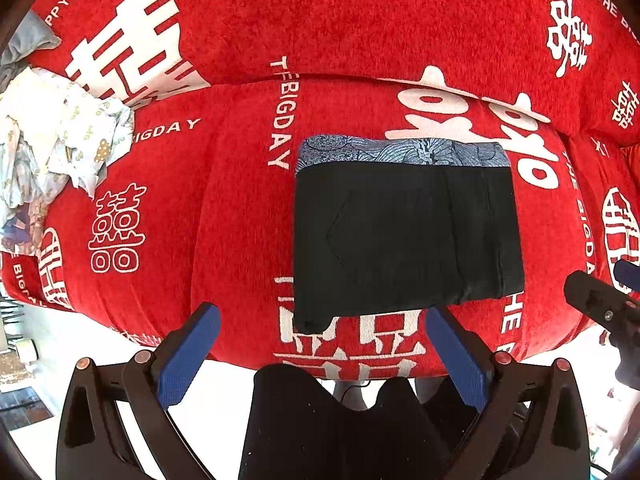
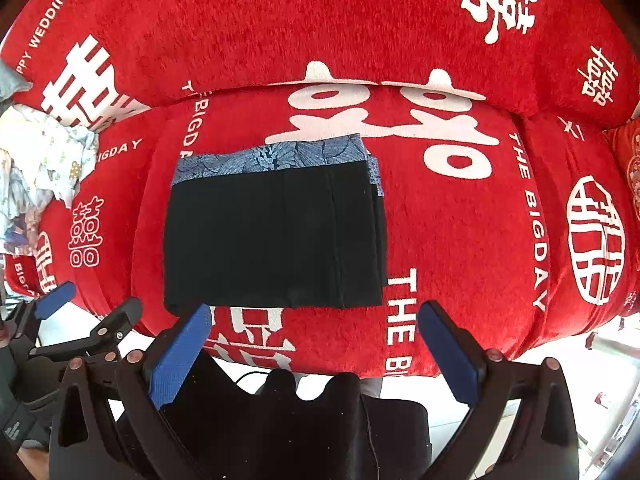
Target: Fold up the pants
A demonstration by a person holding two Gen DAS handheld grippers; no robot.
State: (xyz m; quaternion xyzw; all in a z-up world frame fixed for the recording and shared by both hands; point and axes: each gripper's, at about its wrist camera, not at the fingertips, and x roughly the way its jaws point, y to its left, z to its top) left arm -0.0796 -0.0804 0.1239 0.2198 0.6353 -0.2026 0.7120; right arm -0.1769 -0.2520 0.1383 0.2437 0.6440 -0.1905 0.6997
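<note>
While both grippers gape, the folded pants (image 1: 404,232) hide their legs.

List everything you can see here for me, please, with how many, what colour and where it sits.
folded pants: one, black, lying flat on the middle of the sofa seat
patterned garment: one, blue and white print, under the pants, showing along their far edge
sofa cover: one, red with white lettering and characters, over seat and backrest
crumpled cloth: one pile, white and pale blue with small prints, at the seat's left end
grey cushion: one, grey, upper left corner, mostly out of view
left gripper: one, black with blue pads, open, near the seat's front edge, holding nothing
right gripper: one, black with blue pads, open, near the seat's front edge, holding nothing
</note>
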